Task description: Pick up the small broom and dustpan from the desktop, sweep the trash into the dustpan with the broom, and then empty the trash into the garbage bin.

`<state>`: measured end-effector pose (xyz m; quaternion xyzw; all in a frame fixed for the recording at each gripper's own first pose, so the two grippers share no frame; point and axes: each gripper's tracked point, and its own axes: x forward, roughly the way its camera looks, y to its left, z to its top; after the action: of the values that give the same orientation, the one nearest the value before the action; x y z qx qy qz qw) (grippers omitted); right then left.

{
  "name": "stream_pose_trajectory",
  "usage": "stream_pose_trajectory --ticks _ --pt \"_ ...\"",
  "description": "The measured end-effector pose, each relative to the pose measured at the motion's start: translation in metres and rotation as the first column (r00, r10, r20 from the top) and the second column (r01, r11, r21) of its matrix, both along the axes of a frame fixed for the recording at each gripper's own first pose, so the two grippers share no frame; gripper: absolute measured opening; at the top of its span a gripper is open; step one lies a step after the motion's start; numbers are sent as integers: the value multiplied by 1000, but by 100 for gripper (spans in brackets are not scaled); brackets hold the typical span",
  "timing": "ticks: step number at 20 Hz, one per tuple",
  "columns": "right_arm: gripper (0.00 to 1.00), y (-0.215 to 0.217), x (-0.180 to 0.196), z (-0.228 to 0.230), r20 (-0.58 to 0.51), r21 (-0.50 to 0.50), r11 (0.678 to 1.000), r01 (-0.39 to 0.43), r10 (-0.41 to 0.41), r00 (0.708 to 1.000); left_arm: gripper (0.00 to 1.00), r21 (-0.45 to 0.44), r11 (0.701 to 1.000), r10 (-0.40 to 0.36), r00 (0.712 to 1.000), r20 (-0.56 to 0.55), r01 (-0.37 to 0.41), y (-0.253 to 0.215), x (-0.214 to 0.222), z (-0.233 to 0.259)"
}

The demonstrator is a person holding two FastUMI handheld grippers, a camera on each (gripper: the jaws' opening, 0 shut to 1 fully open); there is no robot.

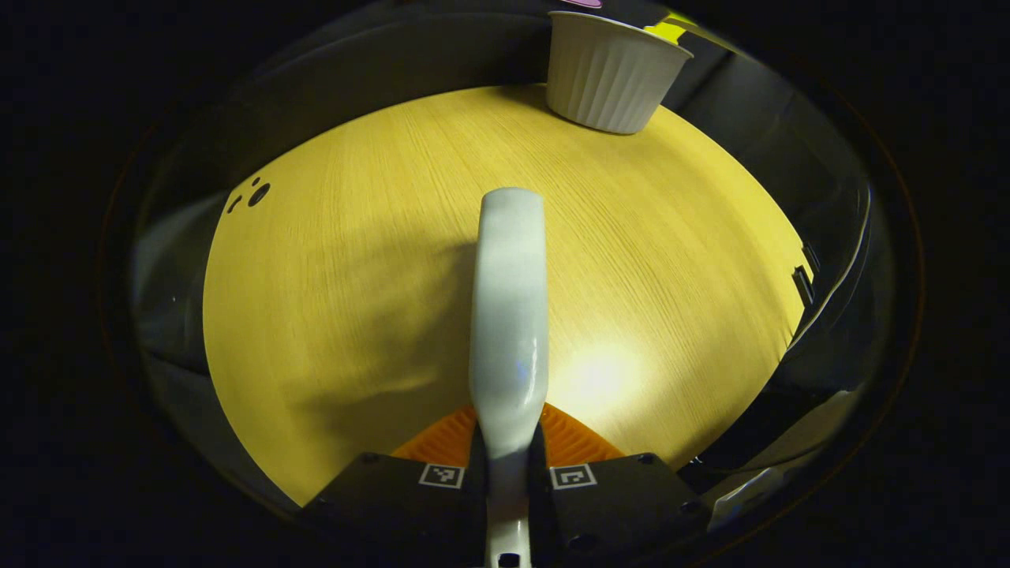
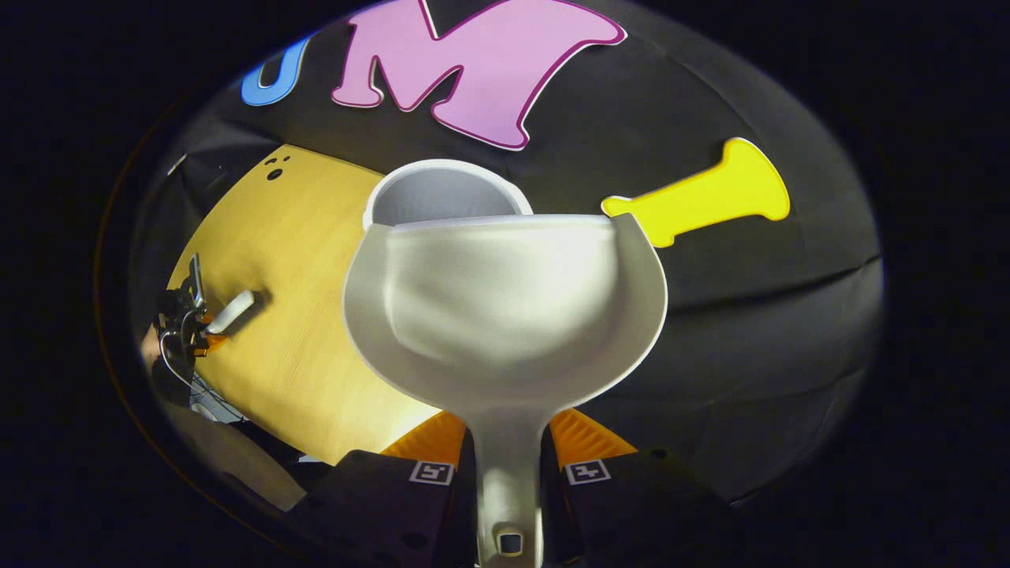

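My left gripper [image 1: 509,446] is shut on the white small broom [image 1: 509,315], which reaches forward above the yellow wooden desktop [image 1: 331,300]. The white ribbed garbage bin [image 1: 607,75] stands at the desktop's far edge. My right gripper [image 2: 509,450] is shut on the handle of the white dustpan [image 2: 505,315], held up with its mouth at the rim of the garbage bin [image 2: 442,193]. In the right gripper view the left gripper [image 2: 185,323] shows small at the left, over the desktop [image 2: 300,315], with the broom [image 2: 233,310] in it. The dustpan's inside is hidden.
A cluster of dark holes [image 1: 254,193] marks the desktop's far left corner. The black cloth wall [image 2: 750,315] rises right behind the bin. The desktop's right edge [image 1: 793,284] drops off into dark space.
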<state>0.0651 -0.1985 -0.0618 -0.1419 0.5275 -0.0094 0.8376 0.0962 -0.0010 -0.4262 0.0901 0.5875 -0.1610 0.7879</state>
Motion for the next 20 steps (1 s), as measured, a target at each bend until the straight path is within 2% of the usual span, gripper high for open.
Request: stream_pose_trajectory --ticks 2,4,9,17,18,20 --pt "32 13 -29 -10 11 29 1000 -6 6 1000 25 20 1000 21 1000 1 -21 -2 -3 -3" --pt "36 30 -54 -26 11 63 998 -16 15 1000 25 38 999 38 999 5 -38 -5 -5 -7" --pt "36 77 -104 -92 -26 156 988 -18 23 999 25 70 995 64 998 14 -64 -6 -7 -11" --pt "36 149 -142 -216 -90 286 958 17 9 996 25 107 989 96 995 33 -99 -9 -11 -14" --pt "32 154 -142 -228 -90 291 957 9 18 996 25 111 988 100 994 36 -104 -8 -12 -14" --pt "41 164 -142 -252 -85 286 958 -6 32 996 25 125 986 106 993 45 -111 -9 -13 -13"
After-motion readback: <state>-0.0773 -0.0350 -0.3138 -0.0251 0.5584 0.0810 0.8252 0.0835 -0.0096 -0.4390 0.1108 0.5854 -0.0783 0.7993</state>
